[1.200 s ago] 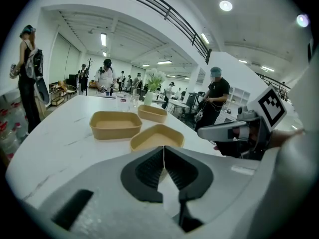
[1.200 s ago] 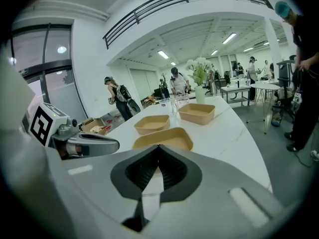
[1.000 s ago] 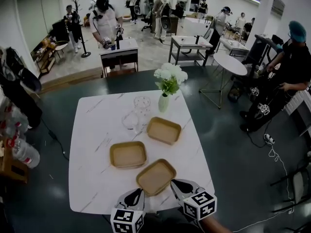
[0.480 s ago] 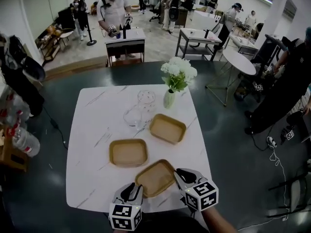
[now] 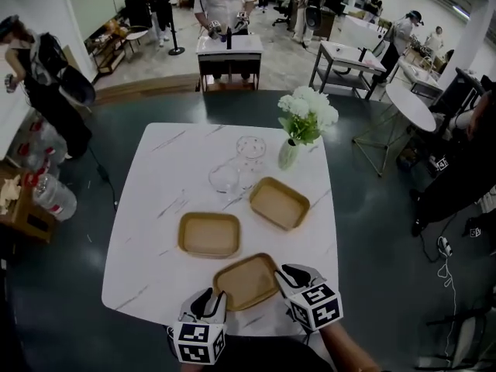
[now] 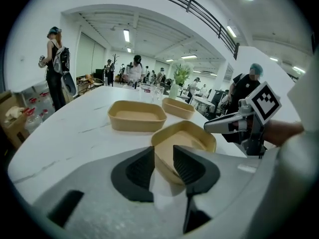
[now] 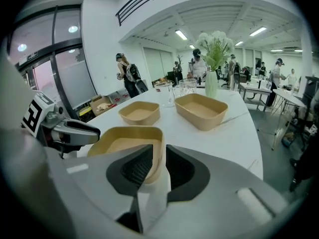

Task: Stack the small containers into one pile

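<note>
Across the white marble table we see three tan containers lying apart, unstacked: far container, middle container, nearest container at the front edge. Our left gripper, jaws wide, and right gripper, half open, straddle its rim from either side — both just opening, neither pressing.

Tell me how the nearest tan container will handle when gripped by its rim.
The nearest container looks thin-walled and empty: probably light, its rim may flex under a pinch. Wide flat base: unlikely to tip. On the glossy table it would likely slide if pushed.
</note>
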